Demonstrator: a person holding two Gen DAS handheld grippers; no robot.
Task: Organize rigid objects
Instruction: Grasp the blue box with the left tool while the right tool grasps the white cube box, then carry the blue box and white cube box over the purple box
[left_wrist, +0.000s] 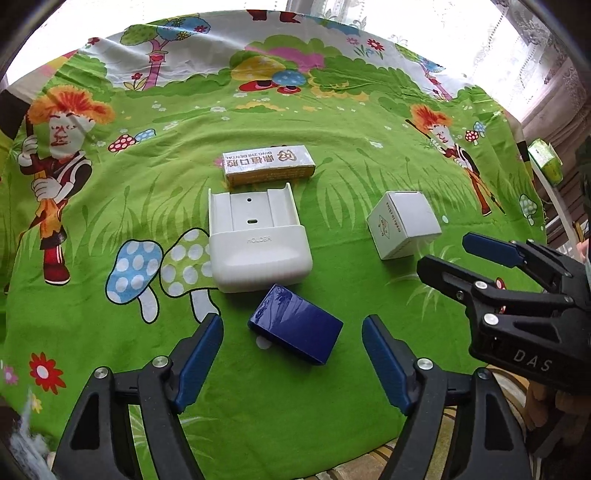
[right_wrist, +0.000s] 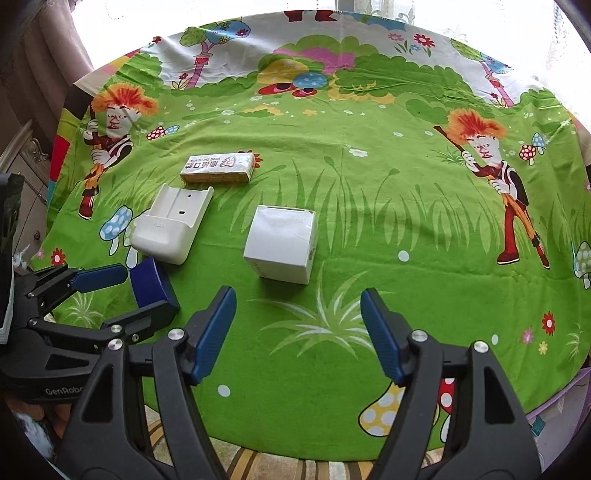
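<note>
A dark blue box (left_wrist: 295, 328) lies on the green cartoon cloth, just ahead of my open left gripper (left_wrist: 291, 343); it also shows in the right wrist view (right_wrist: 151, 286). Behind it lies a white plastic holder (left_wrist: 258, 240), also in the right wrist view (right_wrist: 168, 225). Farther back lies a yellow-and-white dental box (left_wrist: 267, 164), seen too in the right wrist view (right_wrist: 218, 168). A white cube box (right_wrist: 282, 242) stands ahead of my open, empty right gripper (right_wrist: 299, 332). The cube (left_wrist: 404, 223) and the right gripper (left_wrist: 454, 258) show in the left wrist view.
The cloth (right_wrist: 406, 206) covers a round table whose front edge (right_wrist: 295, 454) runs below both grippers. A striped rug (right_wrist: 258, 465) lies beneath. A cabinet (right_wrist: 26, 173) stands at the left, and a green item (left_wrist: 546, 160) sits off the table at the right.
</note>
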